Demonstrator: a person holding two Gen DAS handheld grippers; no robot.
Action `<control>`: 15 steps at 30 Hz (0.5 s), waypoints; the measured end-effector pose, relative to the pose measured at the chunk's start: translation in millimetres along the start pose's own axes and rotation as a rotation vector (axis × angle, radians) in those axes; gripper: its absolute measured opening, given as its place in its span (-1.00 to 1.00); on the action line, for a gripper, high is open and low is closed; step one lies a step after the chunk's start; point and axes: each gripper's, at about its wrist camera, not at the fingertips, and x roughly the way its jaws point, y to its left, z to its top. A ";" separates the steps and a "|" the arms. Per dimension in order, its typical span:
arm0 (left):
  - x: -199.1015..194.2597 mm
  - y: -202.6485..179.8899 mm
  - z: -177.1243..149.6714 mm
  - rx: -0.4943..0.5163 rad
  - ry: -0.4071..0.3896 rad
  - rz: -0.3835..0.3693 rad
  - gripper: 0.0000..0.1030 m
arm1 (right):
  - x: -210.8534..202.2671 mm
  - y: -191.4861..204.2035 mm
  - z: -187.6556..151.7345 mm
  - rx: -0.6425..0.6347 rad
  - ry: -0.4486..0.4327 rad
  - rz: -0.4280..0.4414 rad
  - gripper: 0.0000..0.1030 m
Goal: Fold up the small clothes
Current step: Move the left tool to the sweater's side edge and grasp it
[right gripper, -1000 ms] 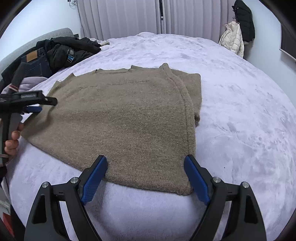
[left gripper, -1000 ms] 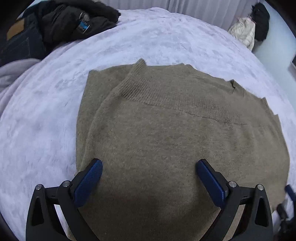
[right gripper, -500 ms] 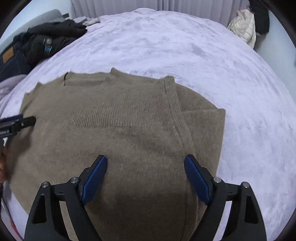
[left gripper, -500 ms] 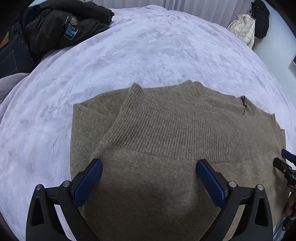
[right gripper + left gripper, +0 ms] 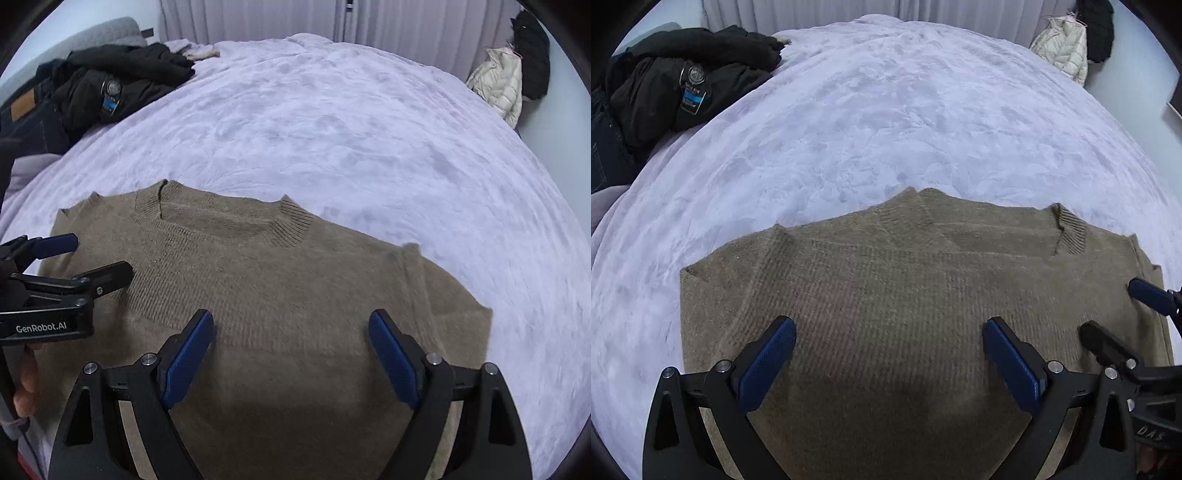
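Both grippers have travelled forward over the sweater (image 5: 280,295) since a second ago: then the right gripper (image 5: 291,354) hung at the hem with bare blanket under its fingers, and now knit fills the view beneath it and the collar (image 5: 221,218) sits far closer ahead. The left gripper (image 5: 888,363) has moved the same way, so that the sweater's far edge, formerly high in its view, now lies at mid-frame.

The olive sweater lies flat on the lavender blanket (image 5: 886,122), collar end away from the person, with what look like the sleeves folded in across the body. The left gripper hovers over the sweater's left half, the right over its right half, and each shows at the edge of the other's view. Both have their blue pads spread wide with nothing between them, and neither is visibly pinching cloth. Well beyond the sweater's far left corner sits a heap of dark jackets (image 5: 118,81), and a pale puffer jacket (image 5: 1062,48) hangs well past its far right corner.

My reading is that the sides are done and the lengthwise fold is in hand. The next move calls for each gripper to settle on one end of the sweater at matching points, close on the layers together, then lift and carry that end over to meet the other. Catching only the top layer would drag a tucked sleeve loose
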 end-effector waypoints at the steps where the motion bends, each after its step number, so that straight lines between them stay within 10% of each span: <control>1: 3.8 3.7 1.2 -0.012 0.003 0.022 1.00 | 8.9 4.9 4.8 -0.002 0.019 -0.002 0.72; 15: -24.7 30.6 -7.3 -0.044 -0.067 0.004 1.00 | -0.4 -45.1 5.6 0.175 -0.022 -0.075 0.70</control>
